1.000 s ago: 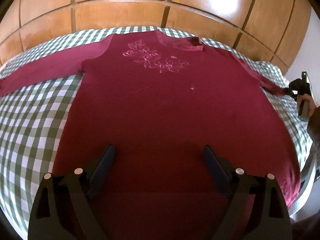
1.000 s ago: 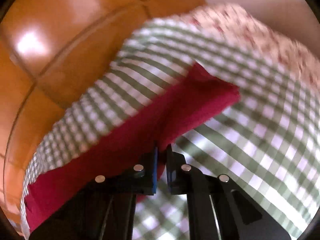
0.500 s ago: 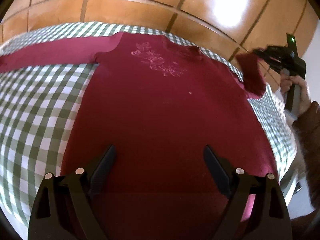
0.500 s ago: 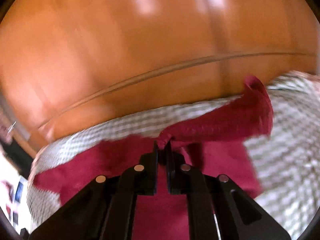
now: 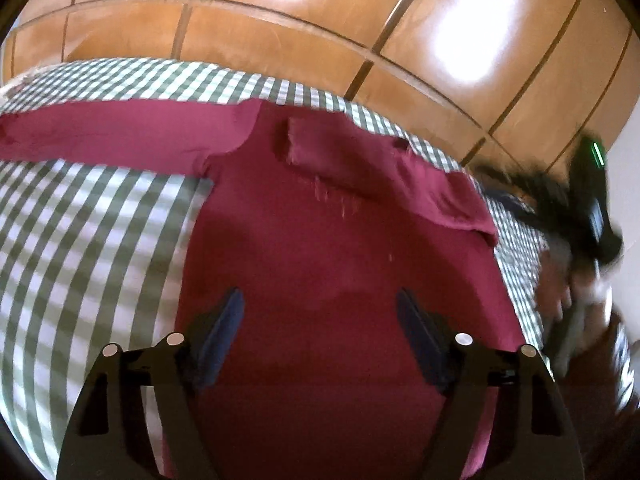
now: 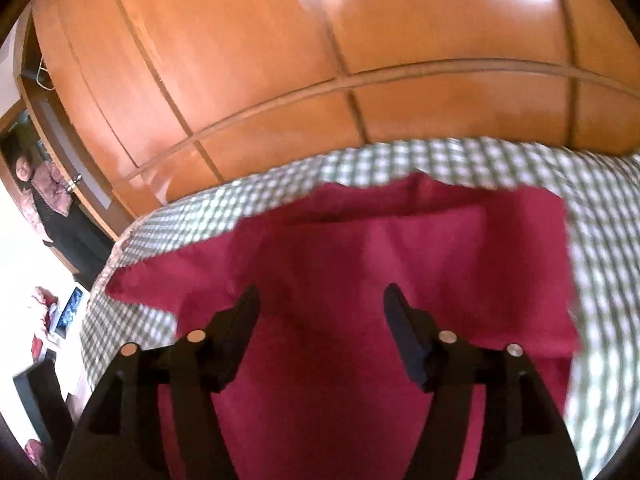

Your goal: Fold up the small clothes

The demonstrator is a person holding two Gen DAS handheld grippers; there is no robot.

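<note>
A dark red long-sleeved top [image 5: 340, 248] lies flat on a green-and-white checked bedcover [image 5: 88, 240]. Its right sleeve [image 5: 360, 160] is folded across the chest, and its left sleeve [image 5: 120, 132] lies stretched out to the left. My left gripper [image 5: 320, 320] is open and empty, low over the top's lower body. My right gripper [image 6: 320, 312] is open and empty above the same top [image 6: 360, 280]. It also shows blurred in the left wrist view [image 5: 580, 208] at the right edge of the bed.
A wooden panelled wardrobe [image 5: 320, 32] stands just behind the bed. In the right wrist view a person [image 6: 44, 200] stands by a doorway at far left. The checked bedcover [image 6: 600, 260] extends to the right of the top.
My right gripper carried the right sleeve up and over onto the chest, then opened and let it go. My left gripper stayed open and shifted to the right over the top.
</note>
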